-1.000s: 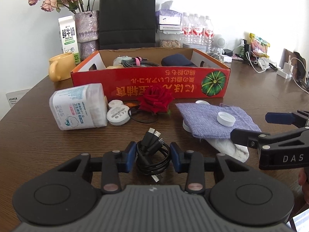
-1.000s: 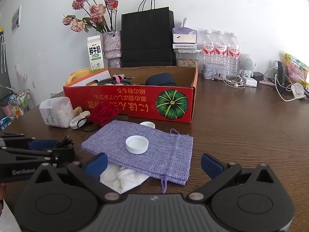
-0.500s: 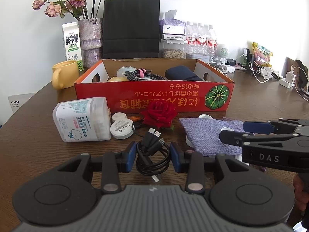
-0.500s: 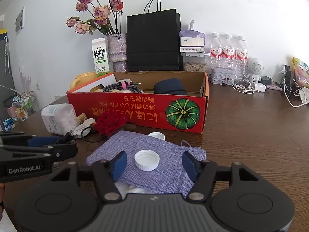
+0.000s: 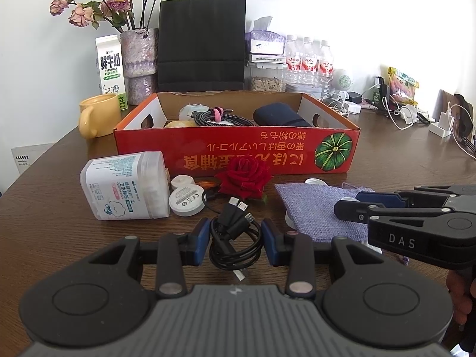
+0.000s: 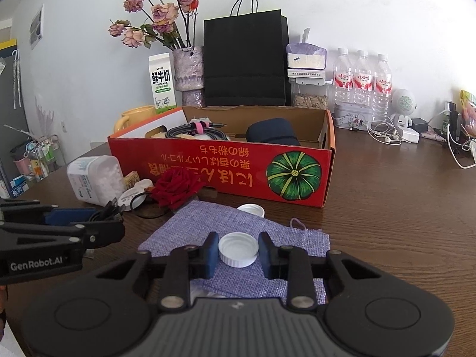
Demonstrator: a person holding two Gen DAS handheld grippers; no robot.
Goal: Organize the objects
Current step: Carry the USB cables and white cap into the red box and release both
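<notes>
On a dark wooden table [image 5: 44, 223], the left gripper [image 5: 236, 239] is clamped on a coiled black cable [image 5: 235, 238], its blue pads pressing both sides of the bundle just above the tabletop. To its right, the right gripper [image 6: 238, 251] has just been closing around a white bottle cap [image 6: 238, 249] that lies on a purple cloth pouch [image 6: 208, 223]; the pads sit right at the cap's sides, though contact cannot be made out. A second white cap [image 6: 251, 209] rests at the pouch's far edge. A red rose [image 5: 245, 177] lies in front of the red cardboard box [image 5: 238, 151], which holds a braided cable [image 5: 217, 117] and a dark blue case [image 5: 279, 116]. Left of the rose, a cotton swab tub [image 5: 125, 189] lies on its side beside two small round tins [image 5: 186, 196].
</notes>
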